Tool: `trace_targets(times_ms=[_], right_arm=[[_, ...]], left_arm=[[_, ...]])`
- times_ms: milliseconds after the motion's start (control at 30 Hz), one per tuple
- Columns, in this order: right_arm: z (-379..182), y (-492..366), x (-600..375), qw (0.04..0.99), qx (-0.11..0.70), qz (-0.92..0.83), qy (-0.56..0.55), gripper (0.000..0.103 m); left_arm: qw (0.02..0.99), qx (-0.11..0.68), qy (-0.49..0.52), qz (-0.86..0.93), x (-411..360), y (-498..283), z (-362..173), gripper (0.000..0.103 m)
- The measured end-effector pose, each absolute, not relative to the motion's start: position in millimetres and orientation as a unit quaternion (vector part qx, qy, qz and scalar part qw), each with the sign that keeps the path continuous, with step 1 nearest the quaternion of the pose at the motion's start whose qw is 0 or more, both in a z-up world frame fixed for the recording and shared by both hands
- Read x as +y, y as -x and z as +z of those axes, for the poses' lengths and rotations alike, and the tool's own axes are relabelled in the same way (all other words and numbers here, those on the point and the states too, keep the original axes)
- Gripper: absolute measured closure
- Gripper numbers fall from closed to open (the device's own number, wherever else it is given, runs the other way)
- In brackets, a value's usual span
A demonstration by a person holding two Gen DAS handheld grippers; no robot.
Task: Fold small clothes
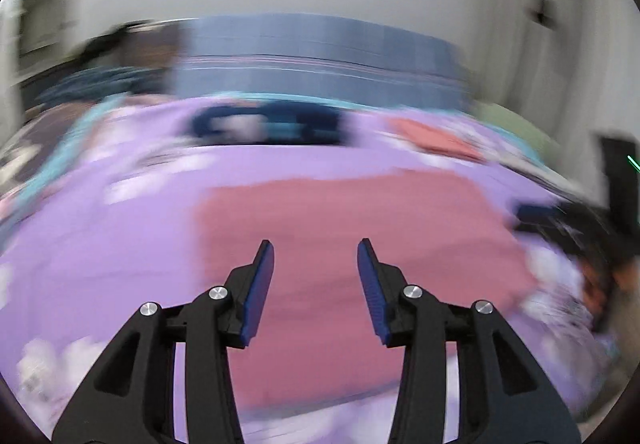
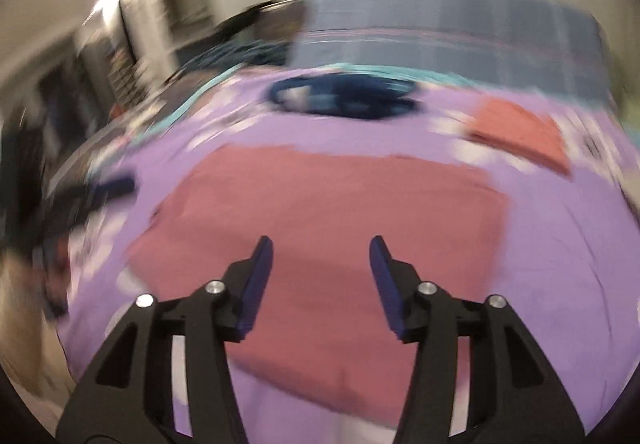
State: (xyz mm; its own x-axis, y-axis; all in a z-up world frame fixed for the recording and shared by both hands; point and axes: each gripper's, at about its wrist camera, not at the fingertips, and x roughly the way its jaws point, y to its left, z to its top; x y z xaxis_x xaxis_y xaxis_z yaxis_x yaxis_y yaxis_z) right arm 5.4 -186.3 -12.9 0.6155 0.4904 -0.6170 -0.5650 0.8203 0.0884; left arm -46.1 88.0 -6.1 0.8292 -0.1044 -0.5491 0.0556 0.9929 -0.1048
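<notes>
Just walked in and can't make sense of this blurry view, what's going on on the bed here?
A person is folding small clothes on a purple bedsheet with a gripper in each hand. The left gripper and right gripper are both open and hold nothing, above a pink cloth lying flat on the sheet. A smaller folded pink piece sits farther back, near a dark blue garment. Both views are blurred.

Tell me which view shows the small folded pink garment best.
The right wrist view: the small folded pink garment lies whole on the purple sheet. The left wrist view shows it smaller, flatter and more smeared by blur.
</notes>
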Motion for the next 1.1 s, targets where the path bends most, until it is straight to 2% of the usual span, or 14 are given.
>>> trace_targets(times_ms=[167,267,400,433,467,667,800,833,867,900,933,1000,1067,1100], right_arm=[[-42,67,-59,0.831,0.296,0.426,0.202,0.048],[-62,95,-11,0.818,0.263,0.428,0.278,0.048],[-84,100,31,0.813,0.259,0.387,0.348,0.048],[-90,99,41,0.816,0.255,0.364,0.371,0.048],[-94,97,46,0.817,0.251,0.349,0.383,0.048],[-109,87,72,0.827,0.24,0.3,0.41,0.05],[-115,86,92,0.828,0.225,0.294,0.421,0.06],[-115,86,94,0.829,0.225,0.291,0.421,0.066],[-114,85,94,0.83,0.228,0.291,0.418,0.071],[-114,83,94,0.829,0.233,0.293,0.415,0.084],[-114,81,93,0.829,0.238,0.292,0.413,0.089],[-112,76,90,0.832,0.248,0.292,0.401,0.093],[-109,71,87,0.837,0.254,0.296,0.385,0.096],[-107,70,85,0.838,0.254,0.301,0.378,0.097]], left_arm=[[0.956,0.277,0.093,0.033,169,87,-21,0.059],[0.948,0.289,0.125,0.047,196,96,-38,0.059],[0.945,0.292,0.146,0.032,216,98,-49,0.059],[0.945,0.291,0.146,0.027,218,97,-50,0.056],[0.946,0.289,0.147,0.018,219,92,-49,0.049],[0.925,0.329,0.166,-0.096,213,23,-58,0.046],[0.892,0.377,0.204,-0.142,215,-50,-74,0.046],[0.882,0.389,0.219,-0.15,217,-68,-80,0.047],[0.867,0.405,0.241,-0.16,218,-89,-89,0.052],[0.857,0.415,0.255,-0.169,218,-104,-95,0.056],[0.848,0.424,0.267,-0.173,218,-117,-102,0.058],[0.839,0.425,0.292,-0.174,219,-140,-114,0.067],[0.831,0.419,0.322,-0.174,223,-154,-119,0.099],[0.826,0.418,0.337,-0.17,225,-156,-119,0.1]])
